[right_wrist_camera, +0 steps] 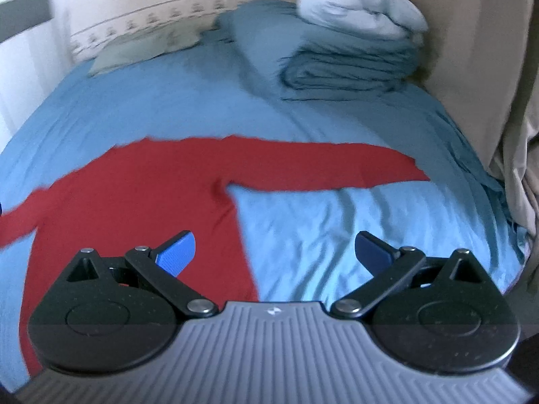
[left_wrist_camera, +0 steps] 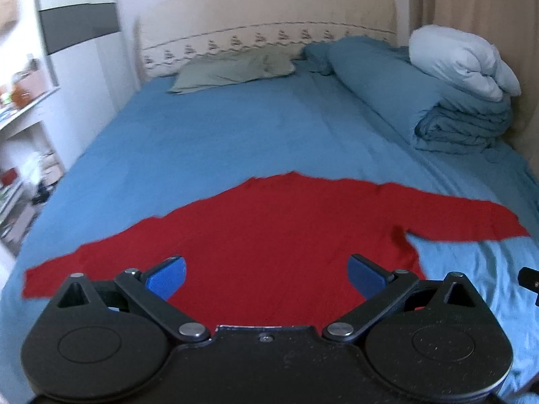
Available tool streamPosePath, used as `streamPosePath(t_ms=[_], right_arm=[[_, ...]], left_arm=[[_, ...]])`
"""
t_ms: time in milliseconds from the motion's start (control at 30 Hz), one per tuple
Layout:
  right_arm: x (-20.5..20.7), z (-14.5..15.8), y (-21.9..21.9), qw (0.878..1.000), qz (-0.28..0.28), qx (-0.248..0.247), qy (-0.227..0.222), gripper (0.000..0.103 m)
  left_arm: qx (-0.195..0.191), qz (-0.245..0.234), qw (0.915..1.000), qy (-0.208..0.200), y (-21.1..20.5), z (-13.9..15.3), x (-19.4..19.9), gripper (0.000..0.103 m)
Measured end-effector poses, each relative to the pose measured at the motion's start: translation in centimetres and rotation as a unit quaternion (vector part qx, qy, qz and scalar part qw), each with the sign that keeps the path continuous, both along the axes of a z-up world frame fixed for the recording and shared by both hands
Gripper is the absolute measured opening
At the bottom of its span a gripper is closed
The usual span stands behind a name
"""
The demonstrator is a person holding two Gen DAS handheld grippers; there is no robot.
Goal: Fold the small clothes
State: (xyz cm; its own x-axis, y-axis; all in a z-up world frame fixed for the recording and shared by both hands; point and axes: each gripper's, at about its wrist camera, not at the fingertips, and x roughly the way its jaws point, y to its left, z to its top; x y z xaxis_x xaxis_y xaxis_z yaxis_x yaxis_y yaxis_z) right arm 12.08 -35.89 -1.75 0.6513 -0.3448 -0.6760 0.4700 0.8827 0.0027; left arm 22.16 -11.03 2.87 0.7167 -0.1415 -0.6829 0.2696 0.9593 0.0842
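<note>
The red sweater (left_wrist_camera: 269,235) lies flat on the blue bed sheet (left_wrist_camera: 219,128), sleeves spread wide, and I hold both the left gripper (left_wrist_camera: 266,274) and right gripper (right_wrist_camera: 274,252) above it with jaws wide apart, gripping nothing. To start cleanly, I'd pinch the right sleeve (right_wrist_camera: 337,165) near its cuff and carry it straight across the chest without dragging the body.

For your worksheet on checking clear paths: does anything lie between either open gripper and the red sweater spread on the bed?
Nothing visible does. The left gripper and right gripper are open with only the red sweater and bare sheet ahead. The folded duvet sits farther back.
</note>
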Motion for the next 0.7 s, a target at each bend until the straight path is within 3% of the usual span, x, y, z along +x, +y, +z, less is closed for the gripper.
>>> streamPosePath(t_ms=[133,367,533,700], right_arm=[[4.4,-1.0,-5.2,0.999,-0.049,0.008,-0.001,0.103],[9.1,-1.6,-15.2,0.99,-0.13,0.032,-0.051,0.103],[11.2,-4.6,-21.7,0.981,-0.188,0.031,-0.042,0.103],[11.9,-9.9,-27.5,0.97,-0.235,0.055,-0.038,0.103]], left_arm=[[0.007,-0.021,0.9996,0.017,-4.8,-0.6,5.5,0.103],[-0.006,-0.07,0.9949,0.073,-12.9,-1.4,12.1,0.103],[0.006,-0.076,0.9923,0.097,-17.8,-5.5,15.8,0.103],[0.03,-0.07,0.9899,0.12,-20.6,-11.0,18.6,0.103]])
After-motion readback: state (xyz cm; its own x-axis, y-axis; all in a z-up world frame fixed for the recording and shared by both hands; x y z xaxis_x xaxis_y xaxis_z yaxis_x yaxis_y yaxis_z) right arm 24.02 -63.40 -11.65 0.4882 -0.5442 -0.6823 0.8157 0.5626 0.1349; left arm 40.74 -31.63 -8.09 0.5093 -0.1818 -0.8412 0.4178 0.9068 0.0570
